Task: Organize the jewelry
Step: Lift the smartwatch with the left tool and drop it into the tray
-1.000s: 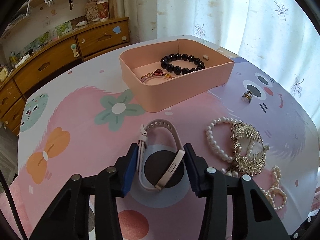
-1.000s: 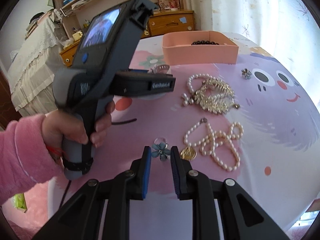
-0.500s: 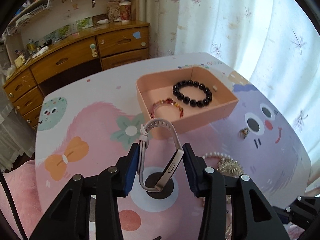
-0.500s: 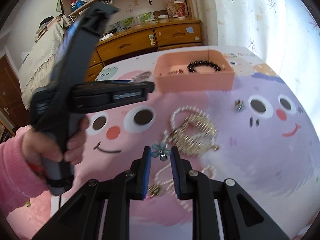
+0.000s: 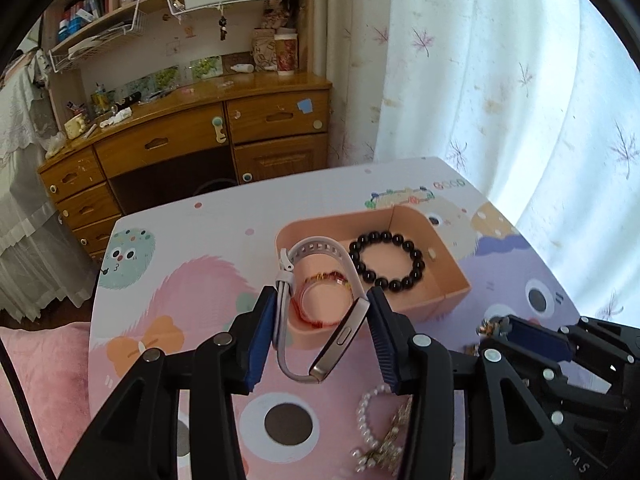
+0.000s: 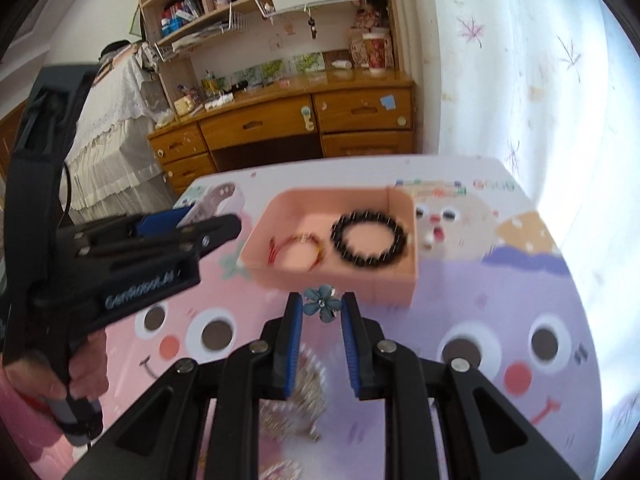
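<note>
- The watch [image 5: 320,312], a pale looped strap with a metal case, is pinched across its width by the left gripper [image 5: 322,320], its blue pads pressing the strap on one side and the case on the other.
- The loop's long axis runs forward along the fingers, its far end over the near left corner of the pink box [image 5: 452,276]. The watch hangs clear of the table [image 5: 168,264].
- Inside the box lie a black bead bracelet [image 5: 386,260] toward the right and a red and gold bangle [image 5: 324,300] directly under the watch.
- The right gripper [image 6: 320,310] is closed narrowly on a small blue flower piece [image 6: 322,303], which sits just short of the box's near wall in its view.
- Judging from this, the left gripper is nearer to a release; lowering it should drop the watch onto the bangle.
- Pearls [image 5: 372,400] and a gold brooch [image 5: 394,436] lie on the table below the grippers.
</note>
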A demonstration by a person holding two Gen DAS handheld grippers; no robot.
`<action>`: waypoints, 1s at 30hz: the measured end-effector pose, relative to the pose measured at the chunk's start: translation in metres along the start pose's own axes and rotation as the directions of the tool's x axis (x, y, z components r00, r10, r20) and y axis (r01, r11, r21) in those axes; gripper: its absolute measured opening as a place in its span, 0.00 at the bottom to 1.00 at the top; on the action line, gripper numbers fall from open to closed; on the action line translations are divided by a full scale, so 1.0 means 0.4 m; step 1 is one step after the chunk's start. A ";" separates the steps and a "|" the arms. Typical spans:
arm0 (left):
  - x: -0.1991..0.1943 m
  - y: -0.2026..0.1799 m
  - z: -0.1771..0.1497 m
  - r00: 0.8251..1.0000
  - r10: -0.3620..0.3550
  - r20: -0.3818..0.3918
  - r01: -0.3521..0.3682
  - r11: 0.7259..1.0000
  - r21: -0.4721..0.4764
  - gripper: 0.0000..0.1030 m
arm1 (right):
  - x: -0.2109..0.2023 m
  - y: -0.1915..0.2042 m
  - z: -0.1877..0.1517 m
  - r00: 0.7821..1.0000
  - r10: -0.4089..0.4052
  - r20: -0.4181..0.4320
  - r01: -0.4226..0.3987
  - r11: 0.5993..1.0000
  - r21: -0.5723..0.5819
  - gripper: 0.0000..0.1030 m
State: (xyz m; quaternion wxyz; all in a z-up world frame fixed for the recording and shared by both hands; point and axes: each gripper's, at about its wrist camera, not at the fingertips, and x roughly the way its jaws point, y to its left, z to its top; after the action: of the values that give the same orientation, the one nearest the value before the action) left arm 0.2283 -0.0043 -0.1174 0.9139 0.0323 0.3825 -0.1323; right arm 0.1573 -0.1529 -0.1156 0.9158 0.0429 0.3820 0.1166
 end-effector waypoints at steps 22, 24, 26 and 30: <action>0.093 -0.028 0.075 0.997 0.067 -0.022 -0.069 0.996 -0.064 0.57 | 0.119 -0.079 0.123 0.999 -0.007 0.050 0.013 0.993 -0.120 0.25; 0.095 -0.022 0.073 0.997 0.071 -0.028 -0.073 0.994 -0.078 0.64 | 0.121 -0.088 0.122 0.999 0.001 0.045 0.004 0.994 -0.110 0.30; 0.092 -0.015 0.072 0.998 0.065 -0.022 -0.066 0.994 -0.086 0.70 | 0.120 -0.095 0.123 0.999 0.011 0.043 -0.007 0.995 -0.102 0.35; 0.091 -0.011 0.069 0.997 0.076 -0.027 -0.078 0.993 -0.085 0.71 | 0.107 -0.103 0.118 0.999 0.013 0.049 -0.008 0.994 -0.110 0.38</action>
State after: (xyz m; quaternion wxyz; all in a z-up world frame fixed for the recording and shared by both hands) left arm 0.2707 -0.0209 -0.1237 0.9142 0.0094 0.3972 -0.0799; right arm 0.2274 -0.1820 -0.1187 0.9252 -0.0029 0.3521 0.1412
